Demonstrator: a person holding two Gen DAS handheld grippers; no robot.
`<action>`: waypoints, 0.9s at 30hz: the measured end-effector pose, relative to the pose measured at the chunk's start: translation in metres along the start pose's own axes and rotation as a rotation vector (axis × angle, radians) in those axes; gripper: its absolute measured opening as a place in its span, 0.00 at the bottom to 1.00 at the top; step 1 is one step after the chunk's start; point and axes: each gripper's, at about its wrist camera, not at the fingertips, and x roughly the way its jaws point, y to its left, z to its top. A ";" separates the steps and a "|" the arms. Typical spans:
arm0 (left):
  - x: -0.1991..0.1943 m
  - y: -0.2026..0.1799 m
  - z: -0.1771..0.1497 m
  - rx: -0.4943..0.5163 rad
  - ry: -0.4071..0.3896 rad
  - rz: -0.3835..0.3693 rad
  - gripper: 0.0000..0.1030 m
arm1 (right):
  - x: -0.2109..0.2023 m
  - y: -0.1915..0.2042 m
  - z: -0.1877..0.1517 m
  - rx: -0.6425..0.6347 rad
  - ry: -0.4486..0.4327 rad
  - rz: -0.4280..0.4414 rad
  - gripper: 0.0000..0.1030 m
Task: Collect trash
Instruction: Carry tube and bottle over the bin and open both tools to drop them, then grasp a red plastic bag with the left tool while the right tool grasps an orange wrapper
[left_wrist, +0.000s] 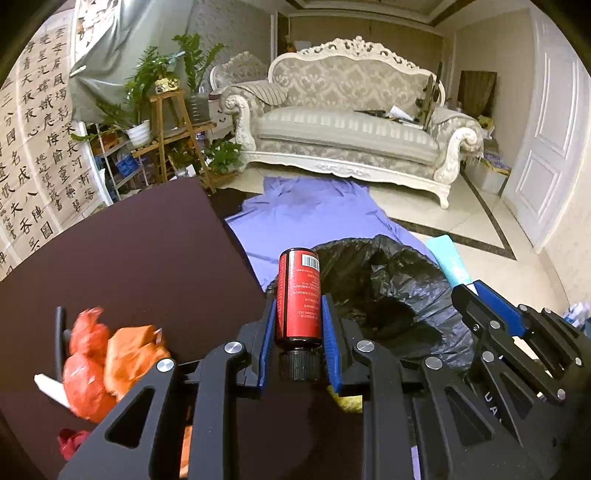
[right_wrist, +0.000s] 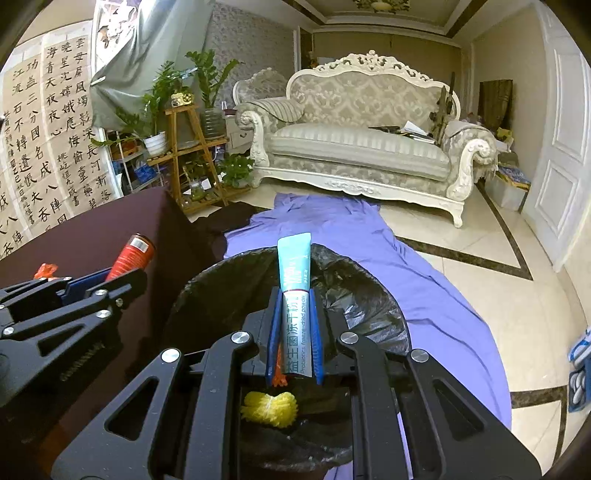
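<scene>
My left gripper (left_wrist: 298, 317) is shut on a red bottle (left_wrist: 299, 295) with a black cap, held bottom-forward over the edge of the dark table (left_wrist: 129, 266), beside the bin. My right gripper (right_wrist: 295, 321) is shut on a teal tube (right_wrist: 294, 280) and holds it over the open bin lined with a black bag (right_wrist: 369, 295). The bin (left_wrist: 388, 288) also shows in the left wrist view, right of the bottle. A yellow crumpled item (right_wrist: 269, 408) lies inside the bin. Orange and red crumpled wrappers (left_wrist: 99, 358) lie on the table at the left.
A purple cloth (right_wrist: 424, 288) covers the floor under and behind the bin. A white sofa (right_wrist: 362, 147) stands at the back, a wooden plant stand (right_wrist: 192, 155) at the back left. A white door (right_wrist: 557, 147) is on the right.
</scene>
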 end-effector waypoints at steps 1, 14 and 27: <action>0.003 -0.001 0.001 0.004 0.005 0.002 0.24 | 0.002 -0.002 0.000 0.003 0.003 0.000 0.14; 0.016 -0.002 0.003 0.001 0.023 0.039 0.63 | 0.010 -0.015 0.003 0.037 0.018 -0.014 0.23; -0.014 0.018 0.003 -0.040 0.010 0.047 0.70 | -0.013 -0.007 0.002 0.041 0.008 -0.016 0.32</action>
